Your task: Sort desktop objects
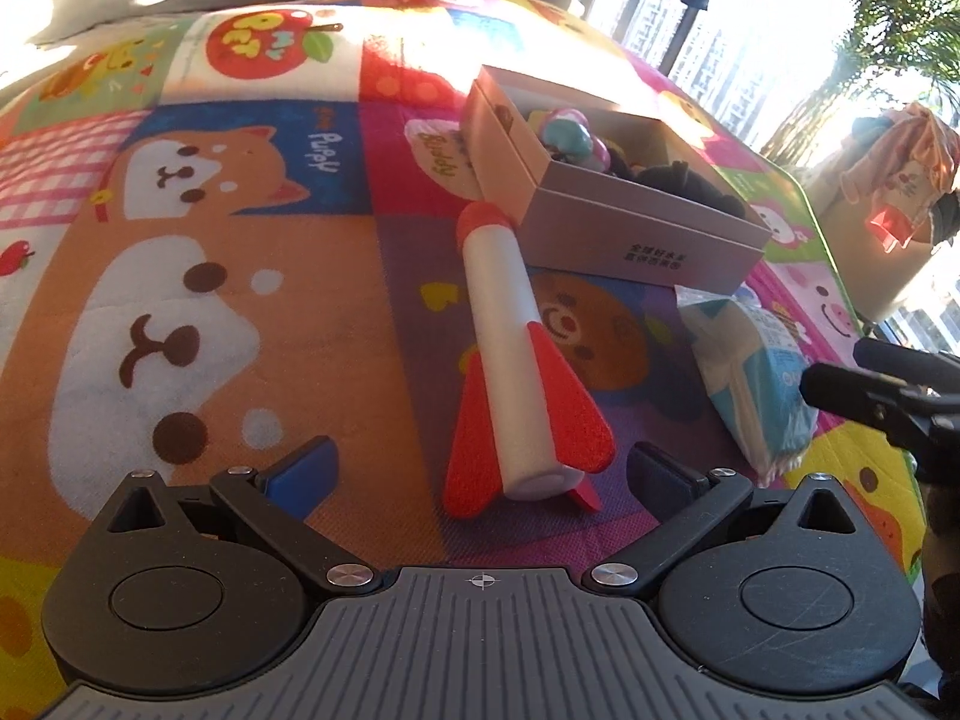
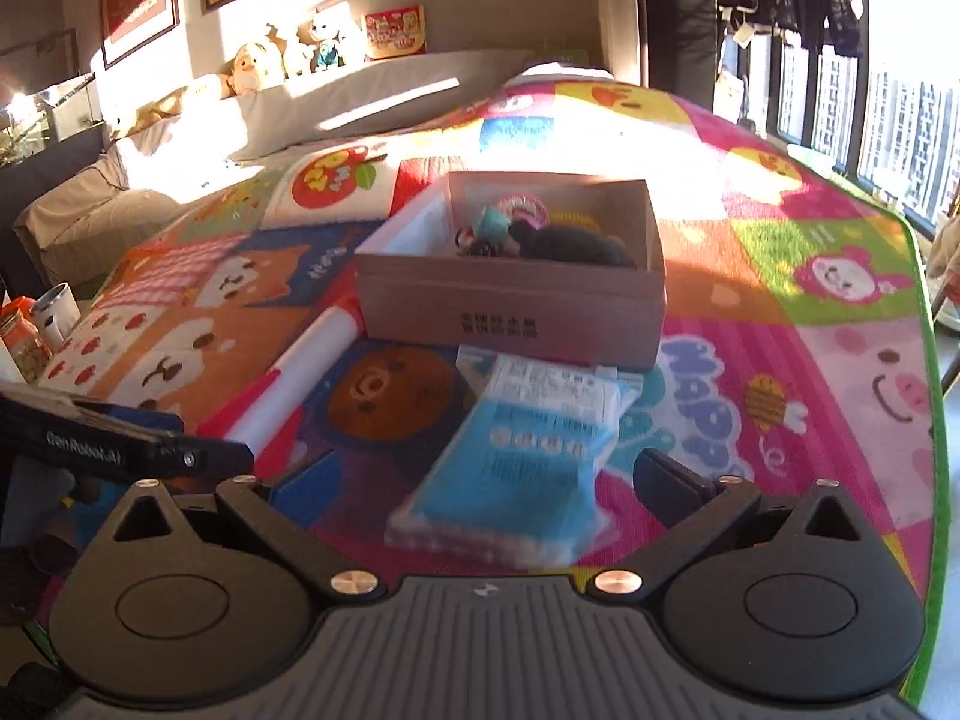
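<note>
While both tongs [image 1: 480,474] [image 2: 480,480] gape empty, only right wrist shows plush toys [image 2: 288,54].

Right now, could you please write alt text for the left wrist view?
The open left gripper frames the finned tail of a red-and-white toy rocket lying on a cartoon play mat. Its nose touches an open cardboard box of small items; a blue packet lies right.

Red-finned white foam rocket [image 1: 510,354] flat beside open cardboard box [image 1: 648,228]; blue tissue pack [image 2: 528,456] nearby
</note>
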Action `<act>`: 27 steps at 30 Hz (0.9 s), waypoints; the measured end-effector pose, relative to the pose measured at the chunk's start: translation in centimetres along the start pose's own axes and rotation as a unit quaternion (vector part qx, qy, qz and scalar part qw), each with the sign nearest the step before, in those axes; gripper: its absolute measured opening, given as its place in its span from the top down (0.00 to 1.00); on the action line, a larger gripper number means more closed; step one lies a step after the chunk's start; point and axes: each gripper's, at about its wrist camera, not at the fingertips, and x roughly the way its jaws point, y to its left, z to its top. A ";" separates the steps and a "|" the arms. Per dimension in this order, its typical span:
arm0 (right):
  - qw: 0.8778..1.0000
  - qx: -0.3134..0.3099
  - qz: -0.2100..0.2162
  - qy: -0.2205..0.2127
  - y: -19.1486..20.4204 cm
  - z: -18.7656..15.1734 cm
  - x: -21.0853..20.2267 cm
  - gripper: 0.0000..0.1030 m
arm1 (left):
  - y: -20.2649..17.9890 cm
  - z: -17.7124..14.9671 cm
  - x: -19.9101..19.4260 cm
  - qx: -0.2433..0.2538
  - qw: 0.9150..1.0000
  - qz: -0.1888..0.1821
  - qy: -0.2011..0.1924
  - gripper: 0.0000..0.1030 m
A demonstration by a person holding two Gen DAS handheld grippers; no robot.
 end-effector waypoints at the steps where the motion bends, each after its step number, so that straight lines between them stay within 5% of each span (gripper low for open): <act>1: 1.000 0.004 -0.008 -0.001 0.0 0.5 0.3 0.00 | 0.0 0.0 0.0 0.000 1.000 -0.001 -0.001 0.00; 12: 0.991 0.090 -0.067 0.079 -2.0 0.5 7.3 0.01 | 0.1 -0.4 -0.2 0.010 1.000 -0.005 -0.008 0.00; 17: 0.994 0.062 -0.049 0.082 -1.8 0.0 6.0 0.45 | -0.2 -0.5 -0.1 0.014 1.000 0.002 -0.007 0.00; 24: 0.996 0.051 -0.014 0.073 -1.2 -0.6 2.4 0.47 | -0.3 -0.8 -0.6 0.024 1.000 -0.008 -0.017 0.00; 27: 0.997 0.052 -0.008 0.058 -1.2 -0.7 0.8 0.47 | -1.1 -0.2 -2.2 0.027 0.997 -0.025 -0.062 0.00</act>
